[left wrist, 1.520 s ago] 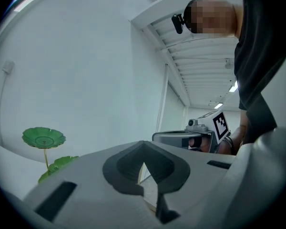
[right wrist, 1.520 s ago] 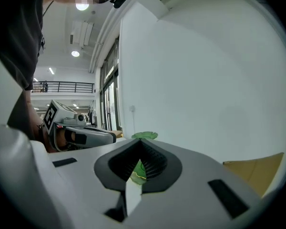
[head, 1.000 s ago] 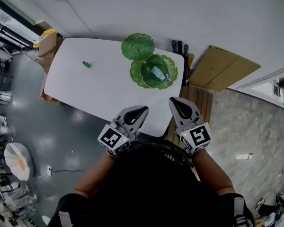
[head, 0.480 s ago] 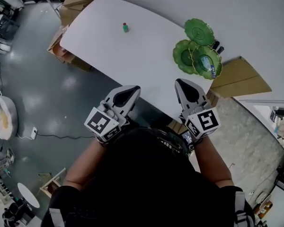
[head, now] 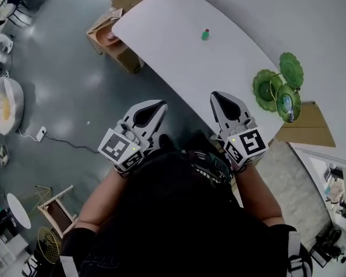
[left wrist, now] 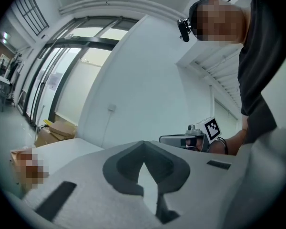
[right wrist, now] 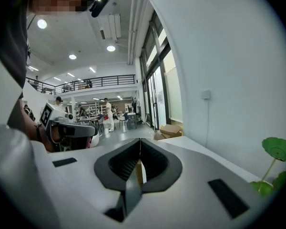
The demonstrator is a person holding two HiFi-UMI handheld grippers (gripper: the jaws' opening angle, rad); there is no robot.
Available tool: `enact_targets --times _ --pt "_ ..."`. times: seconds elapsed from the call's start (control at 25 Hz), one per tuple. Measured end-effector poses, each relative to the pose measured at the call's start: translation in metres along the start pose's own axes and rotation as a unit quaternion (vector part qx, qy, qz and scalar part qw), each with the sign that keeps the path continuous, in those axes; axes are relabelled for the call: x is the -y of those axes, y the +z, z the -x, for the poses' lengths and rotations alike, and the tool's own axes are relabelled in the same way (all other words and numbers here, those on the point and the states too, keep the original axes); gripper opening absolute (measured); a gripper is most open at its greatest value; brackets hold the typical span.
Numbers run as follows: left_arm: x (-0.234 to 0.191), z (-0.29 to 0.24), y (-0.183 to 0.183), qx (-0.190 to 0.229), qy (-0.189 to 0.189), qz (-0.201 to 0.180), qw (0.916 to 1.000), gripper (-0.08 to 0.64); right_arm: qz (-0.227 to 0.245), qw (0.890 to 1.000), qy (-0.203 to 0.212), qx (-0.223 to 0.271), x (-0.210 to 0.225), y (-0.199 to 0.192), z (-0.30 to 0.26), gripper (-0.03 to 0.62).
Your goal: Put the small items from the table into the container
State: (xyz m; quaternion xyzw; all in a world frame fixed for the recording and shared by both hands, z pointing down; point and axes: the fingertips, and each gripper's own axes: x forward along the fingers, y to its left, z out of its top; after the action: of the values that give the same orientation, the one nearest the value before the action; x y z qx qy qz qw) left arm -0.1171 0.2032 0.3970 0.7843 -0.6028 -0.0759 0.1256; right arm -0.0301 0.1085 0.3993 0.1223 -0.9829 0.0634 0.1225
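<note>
While left gripper [head: 162, 104] and right gripper [head: 214, 96] hang empty, jaws pressed together, small green bottle [head: 205, 34] stands at 12 o'clock on table [head: 173, 33], leaf dishes [head: 264, 86] at 2 o'clock. Risk: long reach, late jaw opening topples bottle, rolls off edge.

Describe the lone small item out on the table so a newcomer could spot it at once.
Find the long white table in the head view. On its bare top, far from the green leaf-shaped dishes clustered at one end, sits one tiny bottle. Its green body and red cap mark it, and nothing else lies near it.
</note>
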Motion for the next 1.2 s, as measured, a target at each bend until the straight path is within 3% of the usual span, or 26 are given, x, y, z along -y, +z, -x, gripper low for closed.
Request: enact_targets --times 0.12,0.36,0.6,0.92,1.2 --pt "-0.026 0.009 0.001 0.001 0.029 0.007 0.9996 0.006 -0.002 1.0 0.016 -0.003 0.002 0.005 -0.025 0.017" --pt "-0.067 -0.019 0.004 -0.006 0.06 0.004 0.9982 0.006 -0.025 0.999 0.03 -0.003 0.049 0.004 -0.07 0.017" --pt "-0.086 -0.09 0.009 -0.042 0.045 -0.007 0.9981 0.006 -0.048 0.999 0.006 0.022 0.125 0.016 -0.088 0.017" --pt "-0.081 -0.183 -0.005 -0.092 -0.017 -0.016 0.9955 0.006 -0.086 0.995 -0.044 0.028 0.205 -0.005 -0.065 0.017" --pt "-0.046 -0.262 -0.025 -0.137 -0.124 -0.032 0.9824 0.006 -0.125 0.981 -0.144 0.045 0.258 -0.02 -0.011 0.017"
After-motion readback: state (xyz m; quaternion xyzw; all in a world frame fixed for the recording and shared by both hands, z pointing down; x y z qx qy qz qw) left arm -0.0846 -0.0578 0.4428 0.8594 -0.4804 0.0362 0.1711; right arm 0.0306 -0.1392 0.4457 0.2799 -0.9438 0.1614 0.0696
